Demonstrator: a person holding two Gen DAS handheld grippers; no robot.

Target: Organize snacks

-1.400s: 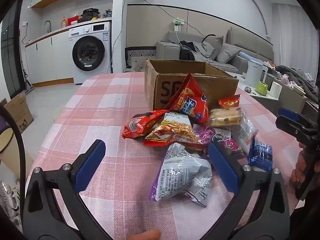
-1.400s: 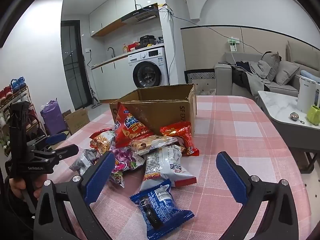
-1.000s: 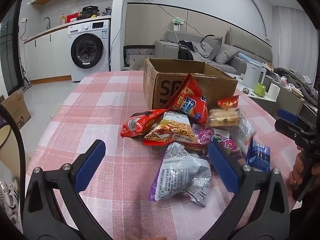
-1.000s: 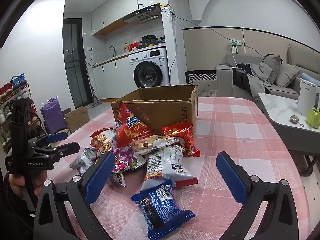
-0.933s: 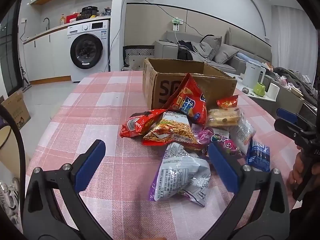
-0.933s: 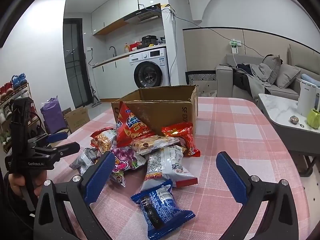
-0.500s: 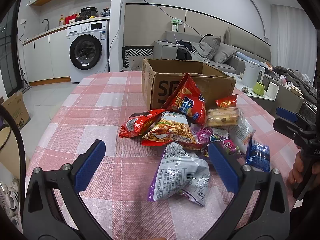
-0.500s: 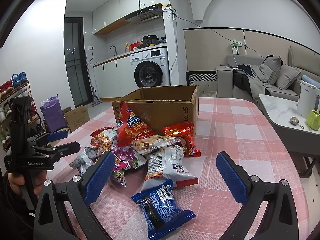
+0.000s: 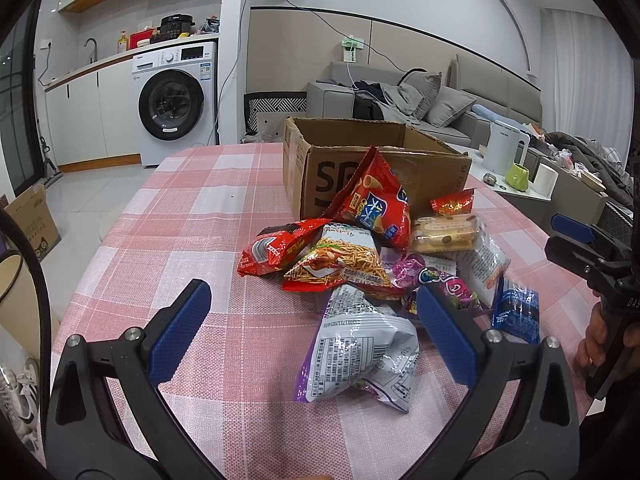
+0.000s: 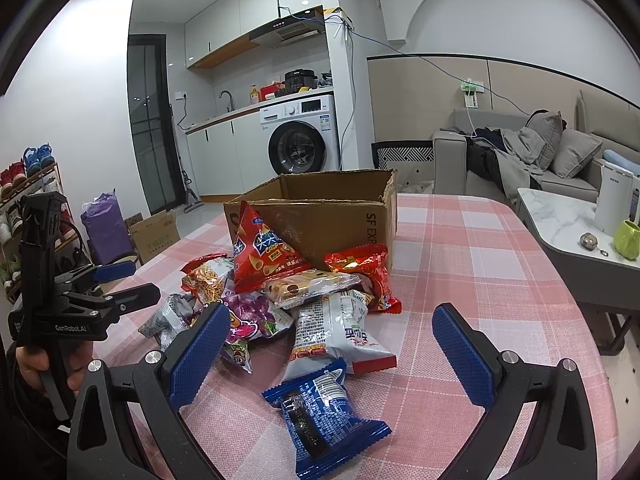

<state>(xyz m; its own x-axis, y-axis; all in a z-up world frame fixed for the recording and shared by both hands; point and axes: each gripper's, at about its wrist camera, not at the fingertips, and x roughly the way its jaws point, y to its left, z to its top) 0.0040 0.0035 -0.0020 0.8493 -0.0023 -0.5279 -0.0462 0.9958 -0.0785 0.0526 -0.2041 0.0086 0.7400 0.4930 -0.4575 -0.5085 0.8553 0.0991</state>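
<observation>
A pile of snack bags lies on the pink checked tablecloth (image 9: 208, 240) in front of an open cardboard box (image 9: 360, 156). A red chip bag (image 9: 376, 200) leans on the box. A silver-purple bag (image 9: 360, 352) lies nearest my left gripper (image 9: 316, 328), which is open and empty just before it. My right gripper (image 10: 332, 348) is open and empty over a blue packet (image 10: 320, 412), with a white bag (image 10: 332, 332) behind it. The box (image 10: 332, 212) also shows in the right wrist view.
A low marble side table (image 10: 568, 220) with a white kettle (image 10: 616, 204) and a green cup (image 10: 627, 239) stands right of the dining table. A washing machine (image 9: 176, 104) and a grey sofa (image 9: 420, 104) are beyond. The other gripper (image 10: 80, 304) is at the left.
Both grippers have drifted slightly with no change in jaw opening. The snacks have not moved.
</observation>
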